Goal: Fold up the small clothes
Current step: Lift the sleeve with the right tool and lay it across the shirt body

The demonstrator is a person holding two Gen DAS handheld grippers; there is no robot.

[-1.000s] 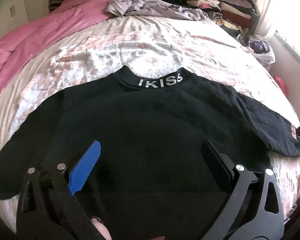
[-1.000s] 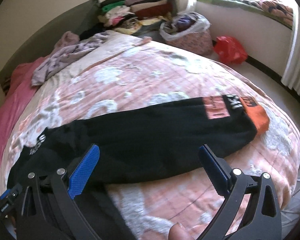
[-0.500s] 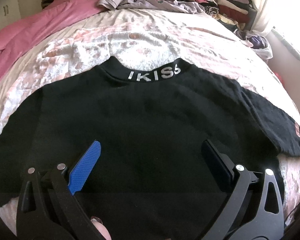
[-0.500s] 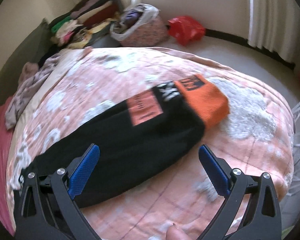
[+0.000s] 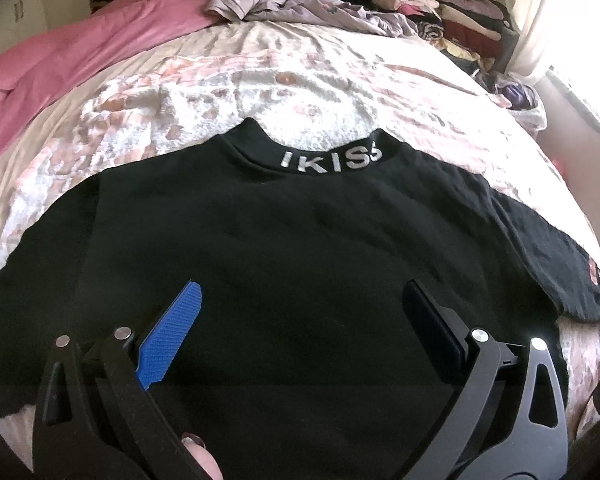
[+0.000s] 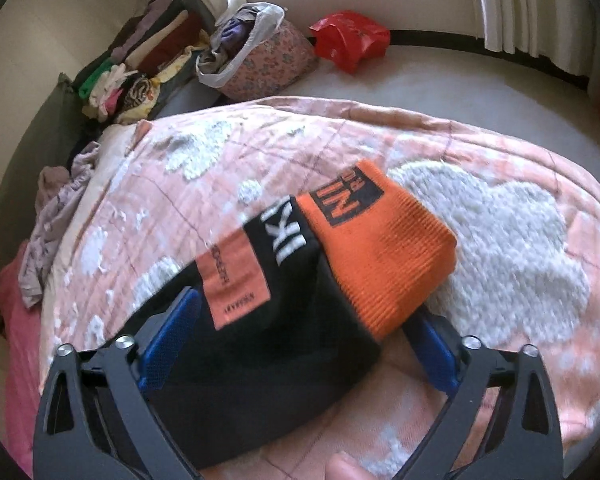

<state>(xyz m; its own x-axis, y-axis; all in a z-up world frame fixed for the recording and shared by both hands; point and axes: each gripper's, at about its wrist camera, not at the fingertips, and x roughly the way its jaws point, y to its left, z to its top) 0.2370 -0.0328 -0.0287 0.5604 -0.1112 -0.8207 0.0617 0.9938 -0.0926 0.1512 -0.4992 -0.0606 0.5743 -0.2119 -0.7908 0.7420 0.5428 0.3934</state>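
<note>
A black sweater [image 5: 300, 248] with "IKISS" on its collar lies flat on the bed, sleeves spread out to both sides. My left gripper [image 5: 300, 312] is open and empty, hovering over the sweater's lower body. In the right wrist view the sweater's right sleeve [image 6: 260, 344] ends in an orange cuff [image 6: 384, 248] with an orange patch beside it. My right gripper [image 6: 300, 320] is open, its jaws standing on either side of the sleeve end, just short of the cuff.
The bed has a pink and white floral quilt [image 5: 300, 80]. A pink blanket [image 5: 80, 52] and lilac clothes [image 5: 292, 4] lie at its head. Stacked folded clothes [image 5: 440, 12] stand at the far right. A bag of clothes [image 6: 256, 56] and a red bag [image 6: 348, 40] sit on the floor.
My right gripper has moved along the sleeve to the cuff end and now straddles it. My left gripper has come slightly closer over the sweater body.
</note>
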